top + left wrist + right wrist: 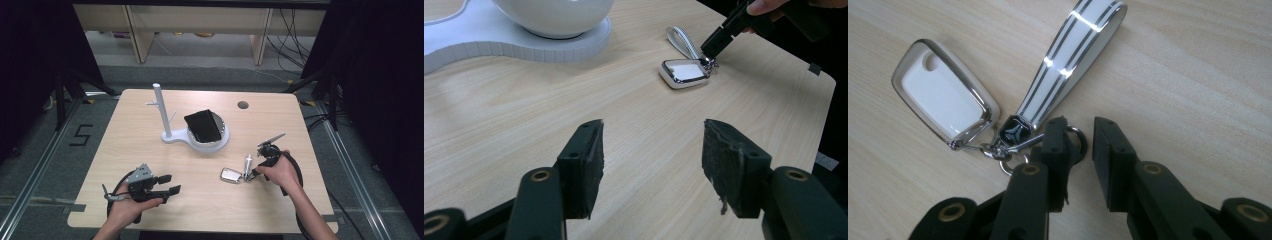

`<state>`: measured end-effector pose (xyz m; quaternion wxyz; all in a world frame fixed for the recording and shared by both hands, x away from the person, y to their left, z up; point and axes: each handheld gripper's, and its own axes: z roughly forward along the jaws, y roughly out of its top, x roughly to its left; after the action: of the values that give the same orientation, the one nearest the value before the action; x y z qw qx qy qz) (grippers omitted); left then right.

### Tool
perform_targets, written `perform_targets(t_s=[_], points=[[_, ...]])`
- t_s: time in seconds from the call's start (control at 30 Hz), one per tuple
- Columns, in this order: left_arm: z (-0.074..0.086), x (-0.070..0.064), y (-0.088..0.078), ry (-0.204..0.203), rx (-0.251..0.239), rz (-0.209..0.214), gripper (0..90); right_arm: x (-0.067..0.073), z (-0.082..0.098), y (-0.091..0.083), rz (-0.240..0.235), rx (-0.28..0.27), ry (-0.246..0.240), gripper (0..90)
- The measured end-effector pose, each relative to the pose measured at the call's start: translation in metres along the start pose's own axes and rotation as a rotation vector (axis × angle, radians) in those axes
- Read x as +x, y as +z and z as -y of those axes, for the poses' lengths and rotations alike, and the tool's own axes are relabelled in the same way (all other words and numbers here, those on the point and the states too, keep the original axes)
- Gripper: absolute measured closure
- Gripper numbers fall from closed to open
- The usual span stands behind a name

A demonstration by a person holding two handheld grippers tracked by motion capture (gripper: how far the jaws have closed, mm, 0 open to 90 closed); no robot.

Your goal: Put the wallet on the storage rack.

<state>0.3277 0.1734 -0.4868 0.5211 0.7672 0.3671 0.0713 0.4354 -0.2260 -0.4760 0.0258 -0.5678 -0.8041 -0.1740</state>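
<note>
So the key fob (230, 175) is lying flat on the table (210, 210), toward the 4 o'clock side of the tabletop in the high view, with its striped strap (1073, 55) and metal ring (1077, 139) attached. The right gripper (1079, 142) is down right at it: in the right gripper view the ring sits between the two fingertips, close against the left finger (1054, 150), while the fob body is off at 10 o'clock and the strap runs up toward 12. The jaws are a little apart, not pinching anything. The left gripper (651, 160) rests at about 7 o'clock on the table, jaws wide apart with bare wood between them. The white stand (200, 137) sits mid-table.
</note>
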Motion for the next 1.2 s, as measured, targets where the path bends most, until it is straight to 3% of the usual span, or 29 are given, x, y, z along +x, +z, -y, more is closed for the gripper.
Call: perform_targets(t_s=[0.17, 0.27, 0.3, 0.33, 0.37, 0.4, 0.53, 0.77, 0.8, 0.93, 0.97, 1.2], points=[[-0.0004, 0.0005, -0.0004, 0.001, -0.001, 0.005, 41.6, 0.0024, -0.0006, 0.001, 0.007, 0.02, -0.035, 77.9], [-0.0005, 0.0008, -0.0001, 0.003, -0.003, 0.008, 41.6, 0.0048, -0.0007, 0.0015, 0.038, 0.019, -0.06, 79.4], [-0.0006, 0.0003, -0.0002, 0.001, -0.002, 0.006, 41.6, 0.0056, -0.0013, 0.0026, 0.054, 0.011, -0.1, 79.6], [-0.0006, -0.0003, 0.0004, -0.006, -0.007, 0.008, 41.6, 0.0056, -0.0013, 0.0026, 0.054, 0.011, -0.1, 79.6], [-0.0007, -0.0002, 0.0004, 0.001, -0.004, 0.007, 41.6, 0.0039, -0.0018, 0.0041, 0.067, -0.005, -0.147, 80.0], [-0.0009, -0.0006, 0.0006, 0.002, -0.005, 0.005, 41.6, 0.0064, -0.0016, 0.0032, 0.102, 0.024, -0.111, 80.4], [-0.0013, -0.0016, 0.0015, 0.003, -0.004, 0.009, 41.6, 0.0077, -0.0006, 0.0045, 0.108, 0.001, -0.132, 81.0], [-0.0014, -0.0015, 0.002, 0.006, -0.004, 0.02, 41.5, 0.0075, -0.0019, 0.0035, 0.108, 0.033, -0.147, 83.6], [-0.0014, -0.0016, 0.0016, 0.005, -0.003, 0.015, 41.6, 0.0071, -0.0013, 0.0046, 0.103, 0.004, -0.156, 83.9], [-0.0007, -0.0011, 0.0016, 0.002, -0.001, 0.01, 41.6, 0.0082, 0.0002, 0.0026, 0.115, 0.019, -0.122, 85.6], [-0.0007, -0.0013, 0.0018, 0.003, 0.001, 0.01, 41.5, 0.0059, 0.0015, 0.0024, 0.123, 0.007, -0.141, 86.2], [-0.0012, -0.0025, 0.0034, 0.001, -0.002, 0.023, 41.5, 0.0067, 0.0029, 0.0021, 0.126, -0.017, -0.134, 87.3]])
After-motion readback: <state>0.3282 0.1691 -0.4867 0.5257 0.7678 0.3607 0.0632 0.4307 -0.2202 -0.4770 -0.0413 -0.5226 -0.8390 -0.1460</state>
